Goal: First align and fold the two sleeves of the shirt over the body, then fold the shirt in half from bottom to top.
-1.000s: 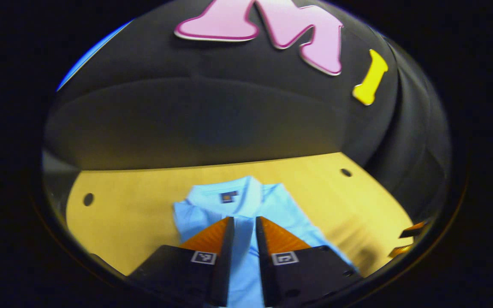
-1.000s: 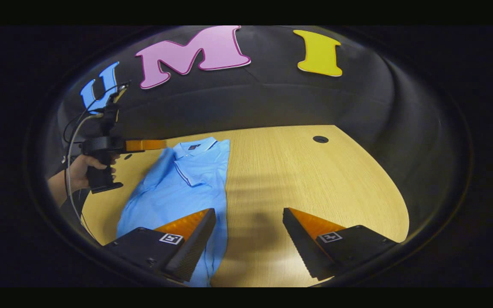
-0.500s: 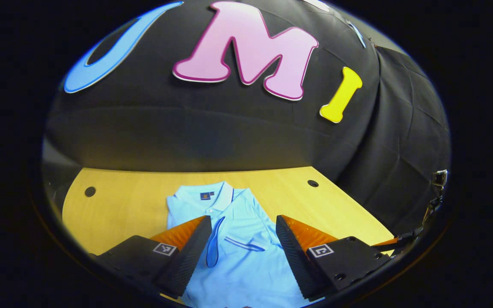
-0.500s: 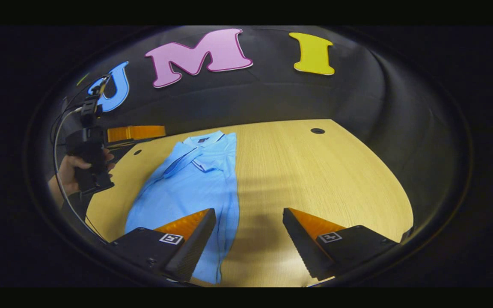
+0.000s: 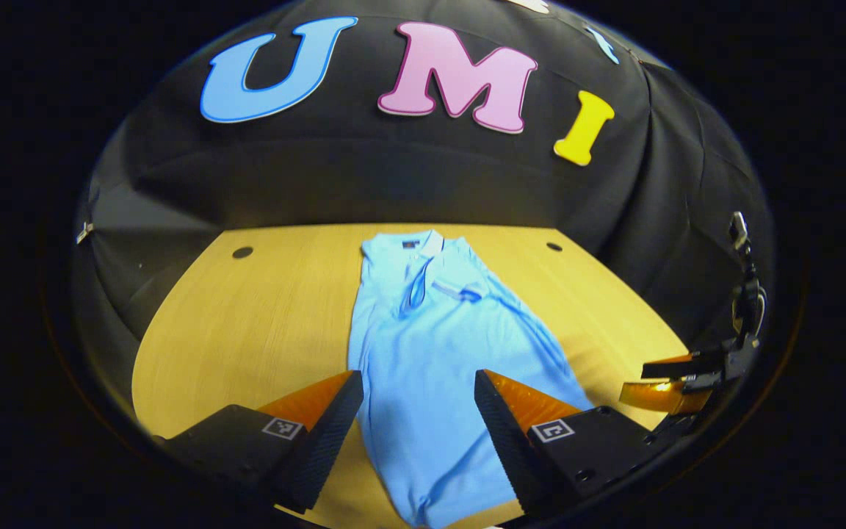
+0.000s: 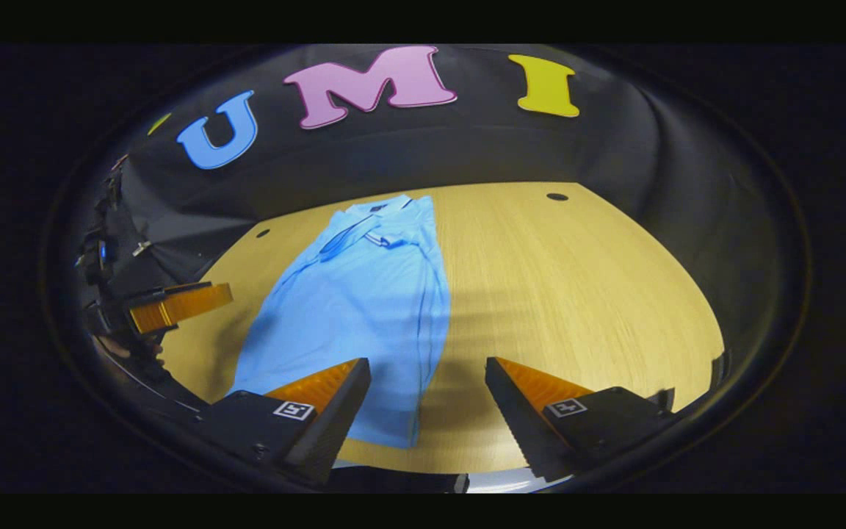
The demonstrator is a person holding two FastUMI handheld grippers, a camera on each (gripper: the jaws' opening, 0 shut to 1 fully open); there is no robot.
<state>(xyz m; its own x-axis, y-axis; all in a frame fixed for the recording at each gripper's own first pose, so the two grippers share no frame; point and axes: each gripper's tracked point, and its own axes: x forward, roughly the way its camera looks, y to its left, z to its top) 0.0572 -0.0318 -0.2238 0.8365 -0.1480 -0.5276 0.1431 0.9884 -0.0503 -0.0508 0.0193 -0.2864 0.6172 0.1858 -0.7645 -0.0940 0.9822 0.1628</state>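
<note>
A light blue shirt [image 5: 430, 353] lies flat on the wooden table [image 5: 261, 316], a long narrow strip with both sleeves [image 5: 460, 290] crossed over its chest, collar at the far end by the wall and hem nearest the onlooker. Both sets of tongs hover above that hem end with nothing between their fingers, spread wide: the left tongs [image 5: 418, 411] straddle the shirt's middle line, while the right tongs [image 6: 428, 397] sit off its right edge. The hem corners are partly hidden behind the fingers.
</note>
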